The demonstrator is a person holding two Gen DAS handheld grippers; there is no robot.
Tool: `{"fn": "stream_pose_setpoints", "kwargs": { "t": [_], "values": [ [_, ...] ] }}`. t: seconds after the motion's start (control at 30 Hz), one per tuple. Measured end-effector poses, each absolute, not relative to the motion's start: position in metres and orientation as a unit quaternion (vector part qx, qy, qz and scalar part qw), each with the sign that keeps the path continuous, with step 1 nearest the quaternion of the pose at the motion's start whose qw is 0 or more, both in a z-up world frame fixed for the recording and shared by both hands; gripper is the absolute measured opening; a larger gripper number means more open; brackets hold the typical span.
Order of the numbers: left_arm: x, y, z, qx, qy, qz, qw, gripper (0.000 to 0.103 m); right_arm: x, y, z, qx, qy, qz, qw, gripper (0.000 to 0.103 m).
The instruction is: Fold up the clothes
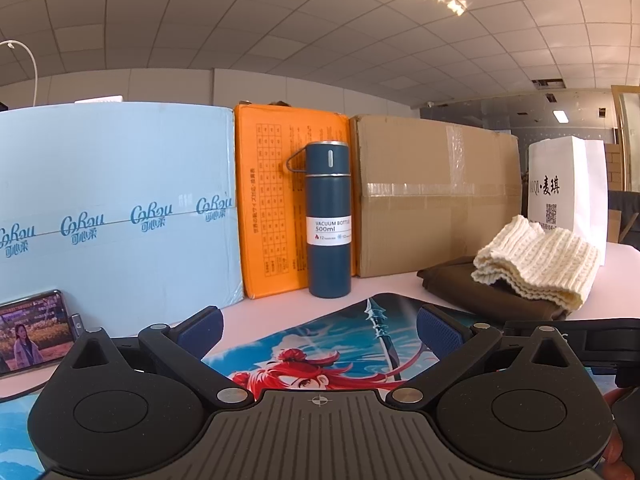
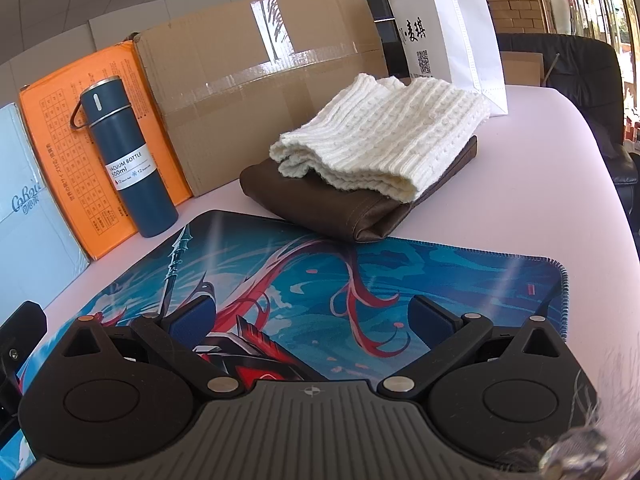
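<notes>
Cream knit (image 2: 380, 136) lies folded atop brown garment (image 2: 340, 208), beside cardboard box (image 2: 260, 80).

Two low wrist views, side by side over the desk mat (image 2: 400, 272), both facing the far row of boxes.

The left wrist camera sits just above the mat and looks nearly level — the blue bottle (image 1: 329, 224) stands dead ahead, the folded clothes (image 1: 532, 268) far right, a phone (image 1: 30, 332) near left. The right wrist camera sits further right and tilts down more, with the clothes (image 2: 380, 140) close ahead and the bottle (image 2: 128, 156) pushed far left. Both share the mat, bottle, brown carton (image 1: 436, 200) and white bag (image 2: 448, 28).
</notes>
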State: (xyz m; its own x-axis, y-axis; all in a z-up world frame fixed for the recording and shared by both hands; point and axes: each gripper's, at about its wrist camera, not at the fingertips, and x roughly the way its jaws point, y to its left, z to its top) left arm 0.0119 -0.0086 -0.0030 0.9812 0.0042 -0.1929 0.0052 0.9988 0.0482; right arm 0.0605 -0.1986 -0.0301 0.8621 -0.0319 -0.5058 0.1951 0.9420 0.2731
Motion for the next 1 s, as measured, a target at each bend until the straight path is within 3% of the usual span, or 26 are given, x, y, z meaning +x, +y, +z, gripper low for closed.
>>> {"fn": "stream_pose_setpoints", "kwargs": {
  "t": [1.0],
  "values": [
    [0.0130, -0.0077, -0.0032, 0.021, 0.102, -0.001, 0.995, 0.103, 0.0650, -0.1981, -0.0316, 0.156, 0.269, -0.057, 0.949, 0.103]
  ]
}}
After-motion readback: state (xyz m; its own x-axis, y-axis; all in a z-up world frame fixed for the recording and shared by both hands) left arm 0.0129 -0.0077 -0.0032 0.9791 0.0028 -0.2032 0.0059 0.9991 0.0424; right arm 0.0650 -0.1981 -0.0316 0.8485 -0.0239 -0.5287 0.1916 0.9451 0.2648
